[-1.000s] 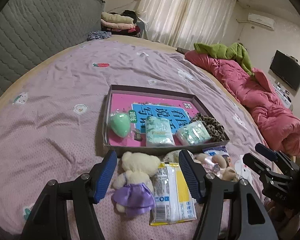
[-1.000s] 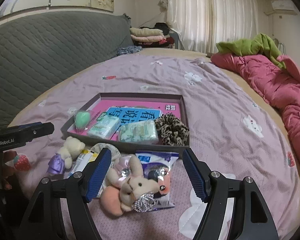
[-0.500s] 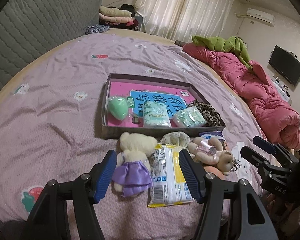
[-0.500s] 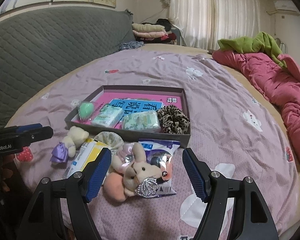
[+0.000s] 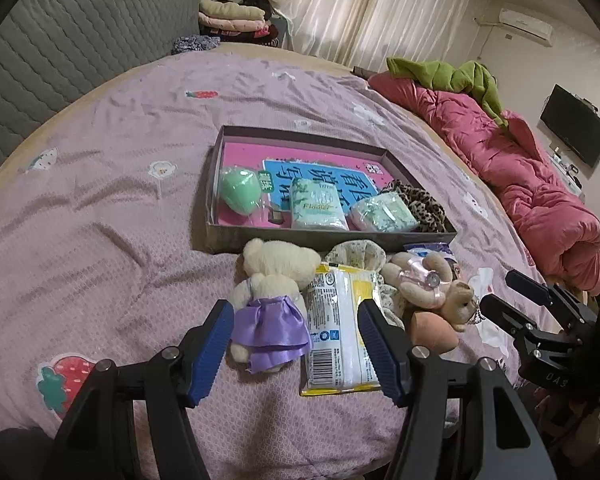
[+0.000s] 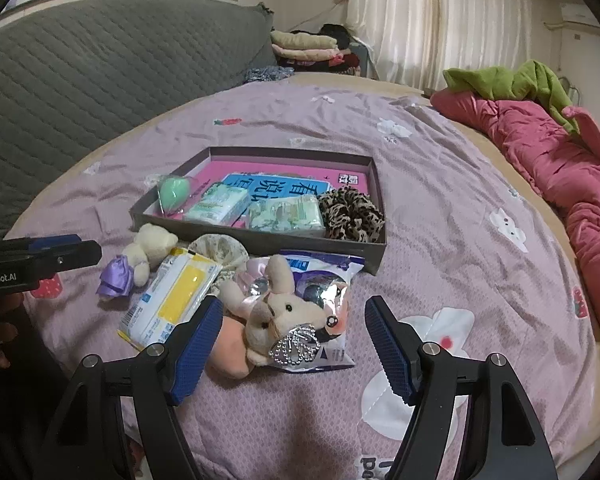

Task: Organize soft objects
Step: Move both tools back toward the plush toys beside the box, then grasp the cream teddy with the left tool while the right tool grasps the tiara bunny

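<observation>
Left tongs (image 5: 296, 334) apart above teddy bear (image 5: 274, 284); right tongs (image 6: 294, 334) apart above rabbit toy (image 6: 278, 312); both empty.

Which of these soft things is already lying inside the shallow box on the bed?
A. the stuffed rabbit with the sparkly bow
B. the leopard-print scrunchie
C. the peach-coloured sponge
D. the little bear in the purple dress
B: the leopard-print scrunchie lies in the near right corner of the box, while the bear, the rabbit and the peach sponge lie on the sheet in front of it.
</observation>
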